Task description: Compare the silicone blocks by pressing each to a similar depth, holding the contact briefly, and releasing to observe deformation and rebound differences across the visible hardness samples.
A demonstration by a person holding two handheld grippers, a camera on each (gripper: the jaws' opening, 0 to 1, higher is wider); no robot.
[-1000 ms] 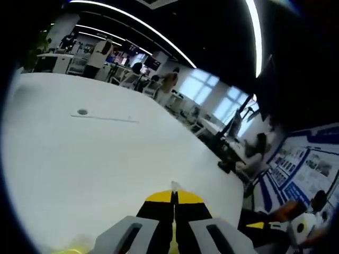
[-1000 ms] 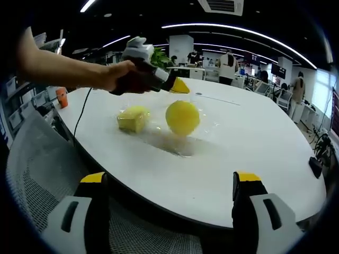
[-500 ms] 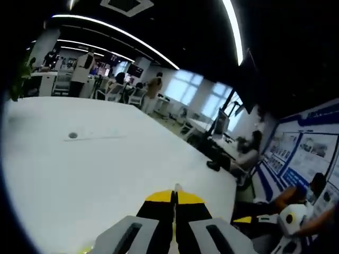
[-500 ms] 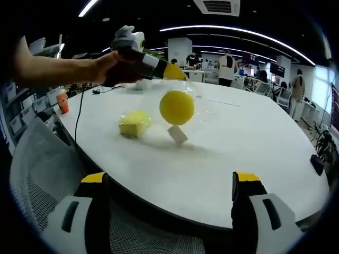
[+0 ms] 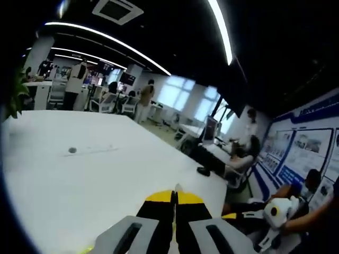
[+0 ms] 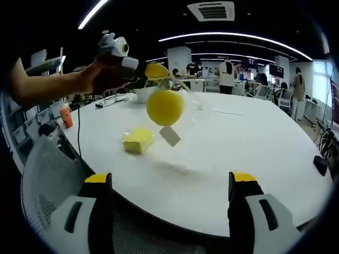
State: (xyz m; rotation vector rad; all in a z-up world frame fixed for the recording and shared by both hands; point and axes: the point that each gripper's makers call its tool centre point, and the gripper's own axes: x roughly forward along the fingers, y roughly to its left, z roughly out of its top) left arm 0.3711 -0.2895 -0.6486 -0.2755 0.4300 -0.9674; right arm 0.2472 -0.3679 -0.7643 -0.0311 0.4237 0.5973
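In the right gripper view my left gripper is held high over the white table, shut on the top of a clear plastic bag. A yellow ball hangs inside the bag above the table, and a small white tag dangles below it. A yellow silicone block lies on the table under and left of the ball. My right gripper stands open near the table's front edge, with nothing between its jaws. In the left gripper view the left gripper is shut, with a sliver of clear plastic at its tip.
A mesh chair back sits below the table's near edge. An orange cup and a black cable are at the table's left, and a dark object is at its right edge. People and desks stand beyond.
My left gripper has risen, lifting the bag with the yellow ball off the table until it hangs free. The yellow block stays put and the right gripper stays open.
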